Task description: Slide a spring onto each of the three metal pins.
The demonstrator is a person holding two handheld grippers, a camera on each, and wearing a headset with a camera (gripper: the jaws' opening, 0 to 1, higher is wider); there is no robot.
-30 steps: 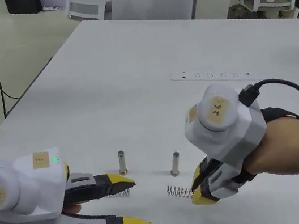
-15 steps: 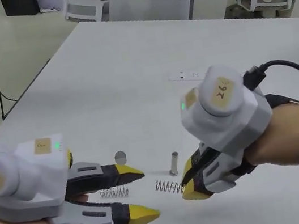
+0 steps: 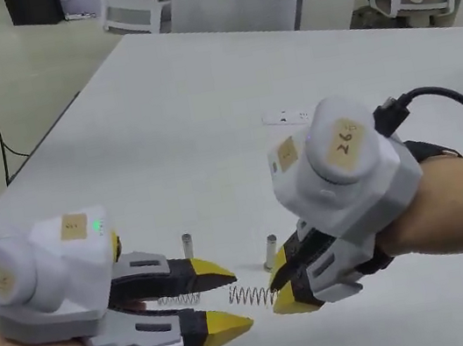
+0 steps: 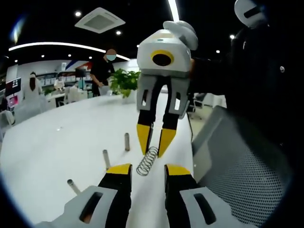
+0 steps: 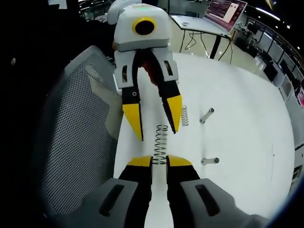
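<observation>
White table (image 3: 201, 98). Two metal pins stand upright on the near side, well apart: left pin (image 3: 187, 244), right pin (image 3: 271, 251). Loose spring (image 3: 177, 300) lies flat just nearer than the left pin. White power strip (image 3: 286, 117) lies farther back.

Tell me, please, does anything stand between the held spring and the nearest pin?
Nothing visible does: bare table lies between the spring in the right gripper and the pin beside it. The open left gripper faces its free end.
</observation>
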